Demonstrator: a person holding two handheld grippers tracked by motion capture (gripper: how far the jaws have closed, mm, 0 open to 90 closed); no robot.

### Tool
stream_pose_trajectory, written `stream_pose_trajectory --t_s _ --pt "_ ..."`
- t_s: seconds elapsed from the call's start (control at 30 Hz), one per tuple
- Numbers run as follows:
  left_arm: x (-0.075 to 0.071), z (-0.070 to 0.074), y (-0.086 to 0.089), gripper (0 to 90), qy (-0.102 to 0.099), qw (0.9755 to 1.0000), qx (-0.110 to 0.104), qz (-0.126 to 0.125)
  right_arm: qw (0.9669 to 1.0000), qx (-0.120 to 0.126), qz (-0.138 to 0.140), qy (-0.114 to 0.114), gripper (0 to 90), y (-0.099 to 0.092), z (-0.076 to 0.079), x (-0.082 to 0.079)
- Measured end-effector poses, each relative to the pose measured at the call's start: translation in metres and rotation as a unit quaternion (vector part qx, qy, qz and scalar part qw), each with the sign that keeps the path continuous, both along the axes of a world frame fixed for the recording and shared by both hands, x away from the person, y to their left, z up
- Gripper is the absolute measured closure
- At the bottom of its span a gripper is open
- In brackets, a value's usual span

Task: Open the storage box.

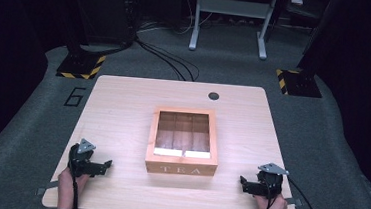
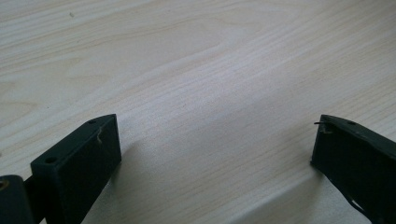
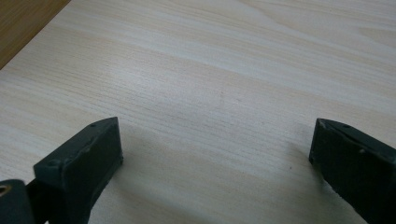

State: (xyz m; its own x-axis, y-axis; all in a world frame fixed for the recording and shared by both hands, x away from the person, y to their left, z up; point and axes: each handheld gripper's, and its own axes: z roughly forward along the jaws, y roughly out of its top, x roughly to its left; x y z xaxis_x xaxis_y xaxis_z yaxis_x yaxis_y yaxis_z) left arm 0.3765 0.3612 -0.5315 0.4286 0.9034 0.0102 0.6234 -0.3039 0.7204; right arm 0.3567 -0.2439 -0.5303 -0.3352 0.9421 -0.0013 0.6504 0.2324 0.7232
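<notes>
Big pale table (image 1: 123, 104), and the wooden tea box (image 1: 183, 141) sits midway between both tongs, well clear of each. Left gripper (image 1: 99, 166) rests down, jaws wide apart, empty. Right gripper (image 1: 245, 183) likewise, spread and empty.

Right tongs (image 3: 215, 140): both black jaws stand wide apart, nothing between them, tips low over the pale wood-grain surface (image 3: 224, 60) and each casting a soft shadow on it. A strip of darker, orange-brown wooden box (image 3: 21, 21) occupies the upper left corner, well apart from the jaws.
</notes>
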Motion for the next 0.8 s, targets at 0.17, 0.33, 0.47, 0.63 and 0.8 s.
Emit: stream_pose_trajectory --t_s 0.17,0.33,0.47,0.63,0.8 --pt "-0.0001 0.0000 -0.0001 1.1 0.000 1.0000 0.000 0.000 1.0000 0.000 0.000 0.000 1.8 -0.0001 0.0000 0.0002" --pt "-0.0002 -0.0002 -0.0003 1.1 -0.003 1.0000 0.001 0.001 1.0000 0.000 0.000 0.001 1.8 0.0000 0.0001 0.0002" --pt "0.0002 -0.0004 -0.0001 1.1 -0.003 1.0000 -0.001 0.002 1.0000 0.001 0.000 0.001 1.8 -0.0001 0.0000 0.0003" --pt "0.0001 -0.0004 -0.0002 1.1 -0.003 1.0000 -0.001 0.002 1.0000 0.000 0.001 0.005 1.0 -0.0005 0.0006 0.0006" --pt "0.0002 -0.0004 -0.0001 1.1 -0.003 1.0000 -0.001 0.002 0.9996 0.019 0.017 0.012 0.2 0.0011 0.0030 0.0000"
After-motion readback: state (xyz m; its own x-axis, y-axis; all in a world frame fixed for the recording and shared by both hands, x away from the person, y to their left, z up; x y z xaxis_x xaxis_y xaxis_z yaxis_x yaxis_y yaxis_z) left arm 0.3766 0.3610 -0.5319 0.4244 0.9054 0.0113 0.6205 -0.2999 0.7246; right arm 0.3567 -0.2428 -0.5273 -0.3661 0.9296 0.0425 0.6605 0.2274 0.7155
